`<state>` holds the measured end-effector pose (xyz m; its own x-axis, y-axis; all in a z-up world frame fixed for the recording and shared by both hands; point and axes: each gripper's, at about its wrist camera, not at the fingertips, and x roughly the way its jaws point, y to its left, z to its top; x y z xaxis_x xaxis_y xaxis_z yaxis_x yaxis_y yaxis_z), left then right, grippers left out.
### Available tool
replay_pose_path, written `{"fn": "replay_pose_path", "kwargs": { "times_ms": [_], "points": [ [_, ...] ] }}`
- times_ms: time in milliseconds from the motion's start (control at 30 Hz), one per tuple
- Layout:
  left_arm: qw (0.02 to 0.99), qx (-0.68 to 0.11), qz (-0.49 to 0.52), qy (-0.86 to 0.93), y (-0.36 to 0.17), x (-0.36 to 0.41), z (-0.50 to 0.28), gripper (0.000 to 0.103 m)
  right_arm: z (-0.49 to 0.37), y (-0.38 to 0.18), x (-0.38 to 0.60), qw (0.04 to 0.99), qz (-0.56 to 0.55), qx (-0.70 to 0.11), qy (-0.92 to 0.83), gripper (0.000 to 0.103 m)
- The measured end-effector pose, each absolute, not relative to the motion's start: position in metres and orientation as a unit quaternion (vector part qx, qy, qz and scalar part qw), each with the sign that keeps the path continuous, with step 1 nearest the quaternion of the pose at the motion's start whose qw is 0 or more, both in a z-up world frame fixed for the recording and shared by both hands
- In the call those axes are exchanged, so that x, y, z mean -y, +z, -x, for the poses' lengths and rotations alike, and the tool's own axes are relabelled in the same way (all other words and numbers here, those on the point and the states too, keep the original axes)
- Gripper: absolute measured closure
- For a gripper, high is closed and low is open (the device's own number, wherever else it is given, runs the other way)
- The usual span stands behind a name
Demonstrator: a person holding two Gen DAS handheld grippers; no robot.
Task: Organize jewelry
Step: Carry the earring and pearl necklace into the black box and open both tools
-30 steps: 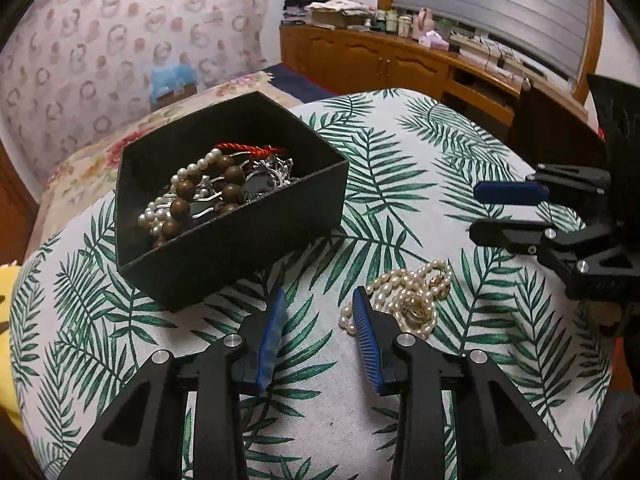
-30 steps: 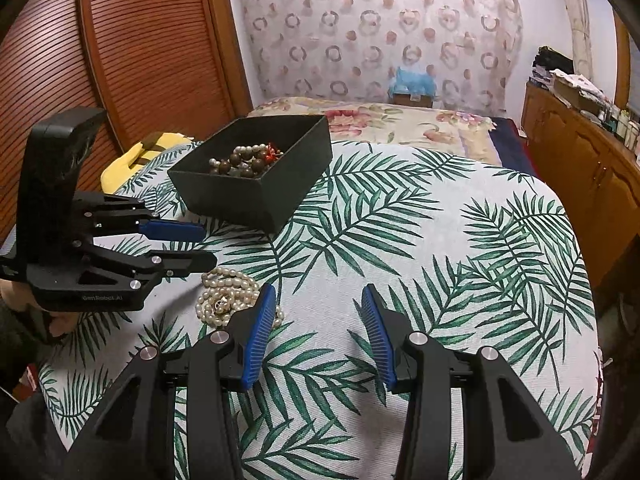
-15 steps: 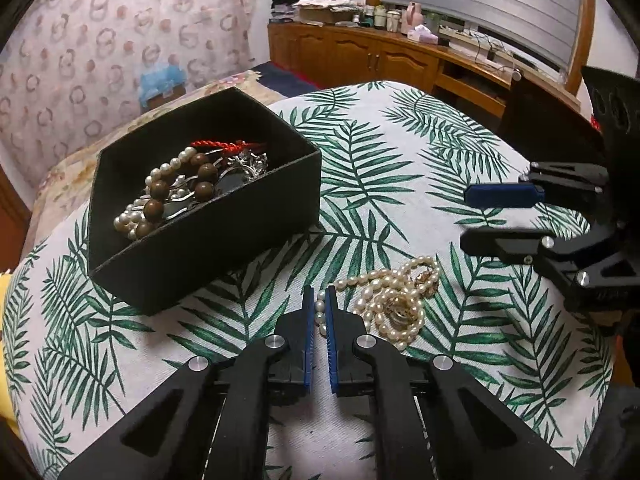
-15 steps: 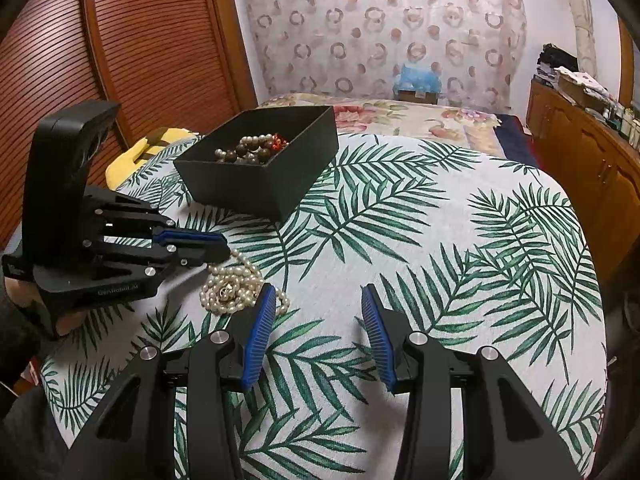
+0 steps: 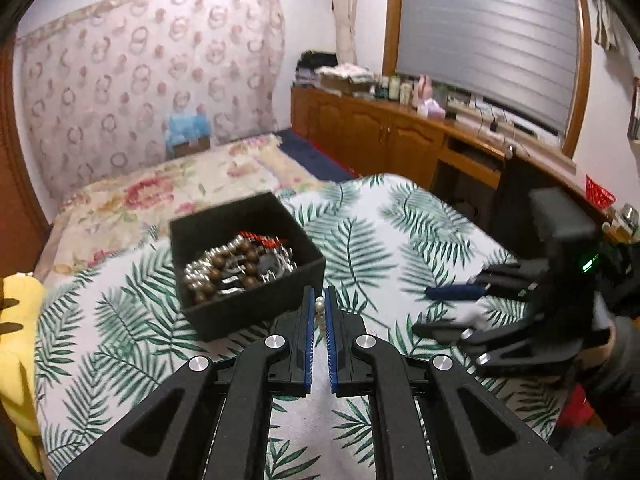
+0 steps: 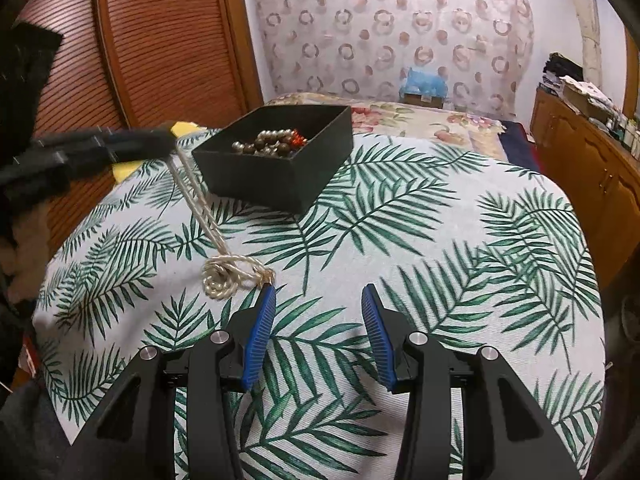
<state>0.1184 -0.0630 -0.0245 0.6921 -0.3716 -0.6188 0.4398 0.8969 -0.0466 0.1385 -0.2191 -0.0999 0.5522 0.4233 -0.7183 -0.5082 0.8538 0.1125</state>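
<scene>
Leaf-printed cloth covered the worktop [image 6: 460, 248] in a bedroom. Nearest, the right gripper [image 6: 318, 332] hung with its fingers apart and empty. Just beyond it the pearl necklace [image 6: 228, 274] was half lifted: one coil lay on the cloth while a taut strand ran up to the left gripper [image 5: 319, 314], whose fingers were clamped on pearls. Farther back the black box [image 6: 280, 172] already held beads and bracelets. Judging by this, only the necklace remained to go in.
</scene>
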Motion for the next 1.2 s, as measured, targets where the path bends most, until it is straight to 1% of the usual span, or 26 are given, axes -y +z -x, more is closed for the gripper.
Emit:
{"fn": "replay_pose_path", "kwargs": {
  "times_ms": [400,433,467,533,567,600,633,667,700,833,1200],
  "points": [
    [0.936,-0.291,-0.03,-0.196,0.0,0.035,-0.108,0.099,-0.153,-0.106,0.174,0.854,0.104,-0.406,0.309,0.056],
    [0.937,-0.289,-0.028,-0.194,0.001,0.032,-0.108,0.098,-0.154,-0.106,0.168,0.852,0.108,-0.406,0.314,0.058],
    [0.938,-0.289,-0.026,-0.192,0.003,0.029,-0.108,0.098,-0.156,-0.107,0.164,0.85,0.112,-0.407,0.316,0.063],
    [0.938,-0.289,-0.024,-0.19,0.003,0.026,-0.11,0.098,-0.16,-0.108,0.157,0.846,0.119,-0.41,0.319,0.068],
    [0.938,-0.289,-0.023,-0.188,0.003,0.024,-0.11,0.098,-0.162,-0.109,0.154,0.845,0.121,-0.412,0.319,0.074],
    [0.939,-0.288,-0.022,-0.188,0.004,0.023,-0.11,0.098,-0.163,-0.11,0.152,0.843,0.125,-0.415,0.318,0.081],
    [0.939,-0.288,-0.021,-0.187,0.004,0.022,-0.11,0.098,-0.164,-0.112,0.151,0.842,0.128,-0.417,0.317,0.086],
    [0.939,-0.287,-0.02,-0.187,0.006,0.021,-0.112,0.098,-0.164,-0.112,0.15,0.841,0.13,-0.418,0.32,0.09],
    [0.94,-0.285,-0.019,-0.186,0.008,0.019,-0.113,0.098,-0.165,-0.111,0.15,0.839,0.127,-0.419,0.324,0.091],
    [0.943,-0.275,-0.018,-0.185,0.022,0.018,-0.119,0.098,-0.167,-0.102,0.154,0.84,0.122,-0.415,0.326,0.092],
    [0.957,-0.226,-0.029,-0.179,0.076,0.025,-0.143,0.098,-0.192,-0.04,0.16,0.867,0.112,-0.354,0.333,0.092]
  ]
}}
